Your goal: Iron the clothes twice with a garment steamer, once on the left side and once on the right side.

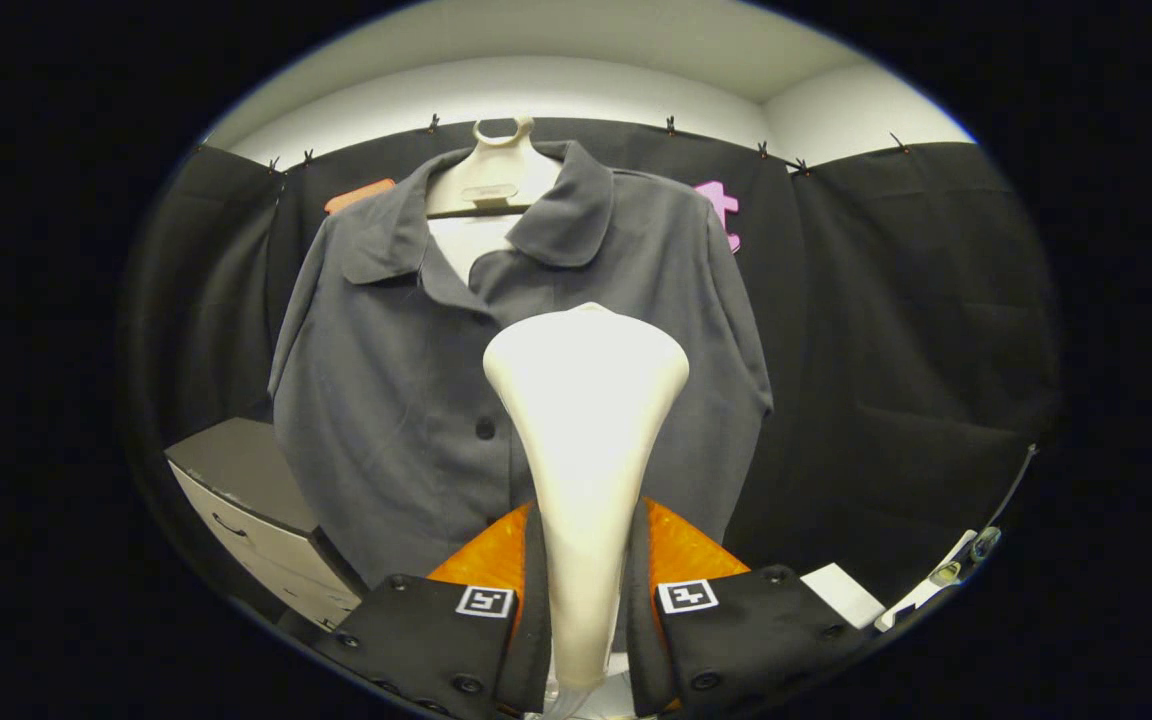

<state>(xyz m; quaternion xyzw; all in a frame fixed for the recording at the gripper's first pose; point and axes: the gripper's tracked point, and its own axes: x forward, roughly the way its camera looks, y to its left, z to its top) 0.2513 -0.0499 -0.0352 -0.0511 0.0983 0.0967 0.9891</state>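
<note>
Steamer first: my gripper [586, 600] is clenched on the cream-white plastic garment steamer [586, 420], both fingers [536, 610] pressed against its narrow handle, one on each side. From that pinch the steamer rises straight ahead of me, slim at the bottom and flaring into a broad, rounded head at the top. I see the back of the head, so its steam face is turned away from me toward the cloth.

Just beyond the head hangs the dark grey button-front shirt with a flat collar [406, 360]. The steamer's head sits in front of the shirt's chest, a little to the right of the buttoned placket; I cannot tell whether the head touches the fabric or stands just off it. One dark button [485, 428] shows beside the steamer's left edge. The collar lies open over a pale cream mannequin-style hanger with a loop at the top [496, 170], and the shirt's sleeves fall down on both sides.

Behind the shirt is the booth's black cloth wall [886, 330], clipped along its upper edge, with a pale wall above it. Low on my left, beside the shirt's hem, stands a white drawer cabinet with a dark top [246, 490].
</note>
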